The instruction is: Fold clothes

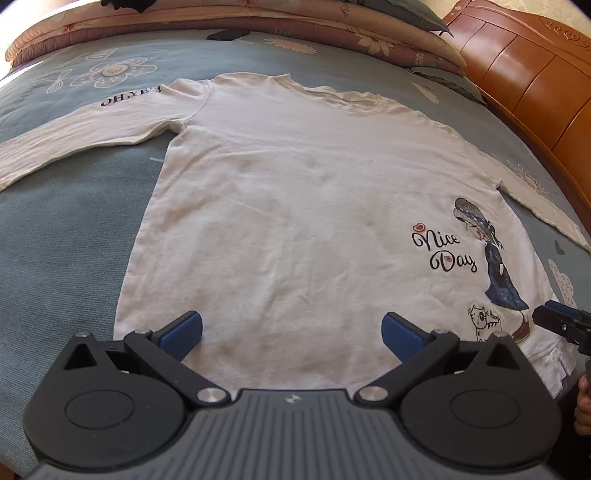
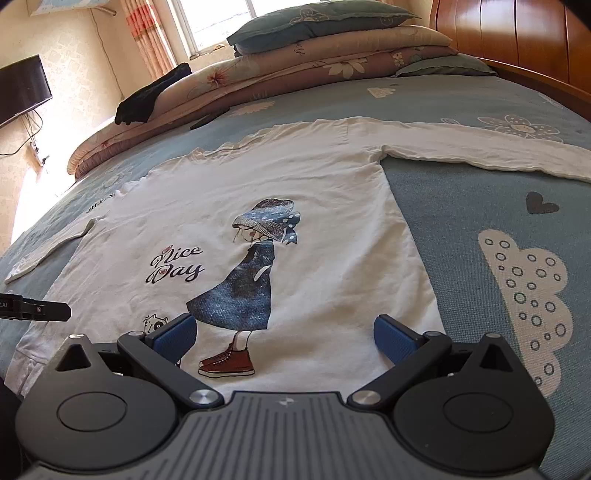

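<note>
White cotton, one long-sleeved shirt (image 1: 295, 206), lies flat and face up on the blue flowered bedsheet (image 1: 66, 240), and serves as the landmark for all that follows. Nearest the viewer, at the shirt's hem, two grippers hover: the left gripper (image 1: 291, 332) over the plain half of the hem, the right gripper (image 2: 284, 338) over the printed half, just above the red-brown shoes of the printed girl figure (image 2: 255, 266). Both have their blue pads spread wide with bare cloth between them; neither grips anything. Part of a hand (image 1: 583, 406) shows at the shirt's hem corner, behind the right gripper. As to progress, the shirt lies fully spread, body smooth, both sleeves out: one sleeve (image 1: 74, 136) with black lettering runs away from the plain side, the other sleeve (image 2: 480, 153) from the printed side. No fold is visible in it, so the whole of the folding (sleeves in, body doubled) appears outstanding for this garment. Beyond the shirt's collar lies a small dark flat object (image 2: 210, 118), too unclear to name. Farther still, past the collar, stands a stack of folded floral quilts (image 2: 295, 70), with one blue pillow (image 2: 317, 22) on top and one dark garment (image 2: 151, 96) draped at its end. One wooden headboard (image 1: 535, 85) bounds the bed on the shirt's printed side. Count: one shirt, two sleeves, two grippers, one pillow, one dark garment.
</note>
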Available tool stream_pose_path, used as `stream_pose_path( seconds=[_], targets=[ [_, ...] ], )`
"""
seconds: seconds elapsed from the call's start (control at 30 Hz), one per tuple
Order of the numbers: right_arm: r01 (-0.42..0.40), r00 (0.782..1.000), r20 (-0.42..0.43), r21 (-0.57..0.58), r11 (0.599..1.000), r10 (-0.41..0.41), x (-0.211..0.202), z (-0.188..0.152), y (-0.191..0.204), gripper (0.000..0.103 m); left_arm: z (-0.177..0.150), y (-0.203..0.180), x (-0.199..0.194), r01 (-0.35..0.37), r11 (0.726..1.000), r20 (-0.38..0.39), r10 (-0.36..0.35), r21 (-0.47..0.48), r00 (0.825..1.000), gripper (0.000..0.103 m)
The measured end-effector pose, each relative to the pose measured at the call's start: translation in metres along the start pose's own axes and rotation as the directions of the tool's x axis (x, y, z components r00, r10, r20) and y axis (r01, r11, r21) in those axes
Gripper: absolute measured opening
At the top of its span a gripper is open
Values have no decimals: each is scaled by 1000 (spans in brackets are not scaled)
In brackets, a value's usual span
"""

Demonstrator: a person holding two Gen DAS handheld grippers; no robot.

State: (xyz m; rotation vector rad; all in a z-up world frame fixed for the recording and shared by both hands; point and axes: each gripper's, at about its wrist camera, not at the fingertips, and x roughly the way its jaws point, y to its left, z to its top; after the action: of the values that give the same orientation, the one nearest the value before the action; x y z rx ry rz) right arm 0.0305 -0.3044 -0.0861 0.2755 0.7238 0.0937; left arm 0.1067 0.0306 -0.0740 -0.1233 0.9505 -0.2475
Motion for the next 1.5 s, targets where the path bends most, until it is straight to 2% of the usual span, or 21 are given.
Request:
stream_pose_path(
  seconds=[0.2,0.37,0.57,0.77,0.93,1.07,1.3,1.43,1.5],
  targets=[
    [-1,1000,1,10,1000,1,0,0,-1,103,-21,7,-12,39,999,47,-38,-13,998,103],
    [4,1000,0,0,1000,-4,0,0,0,103,-32,9,-17,57,998,75,-58,12,995,103],
    [10,1000,-3,-14,1000,-10,0,0,1,103,-31,13,-18,69,997,95,-66,-29,993,103],
    [13,1000,-4,-22,1000,-13,0,0,2,103,-26,13,-18,65,997,67,-62,-48,996,103],
    [29,1000,-6,-53,998,-29,1,-2,6,103,-16,12,-18,54,998,63,-51,-41,997,103],
    [45,999,-9,-78,996,-46,3,-3,10,103,6,7,-15,7,1000,76,-9,24,997,103],
    [61,998,-11,-102,993,-63,4,-4,13,103,44,-2,17,-19,998,56,16,53,998,103],
    [69,997,-12,-113,991,-71,5,-4,15,103,45,-1,33,-16,999,21,16,29,1000,103],
    [74,997,-12,-119,990,-76,5,-4,16,103,39,0,33,-15,999,32,14,36,999,103]
  ],
)
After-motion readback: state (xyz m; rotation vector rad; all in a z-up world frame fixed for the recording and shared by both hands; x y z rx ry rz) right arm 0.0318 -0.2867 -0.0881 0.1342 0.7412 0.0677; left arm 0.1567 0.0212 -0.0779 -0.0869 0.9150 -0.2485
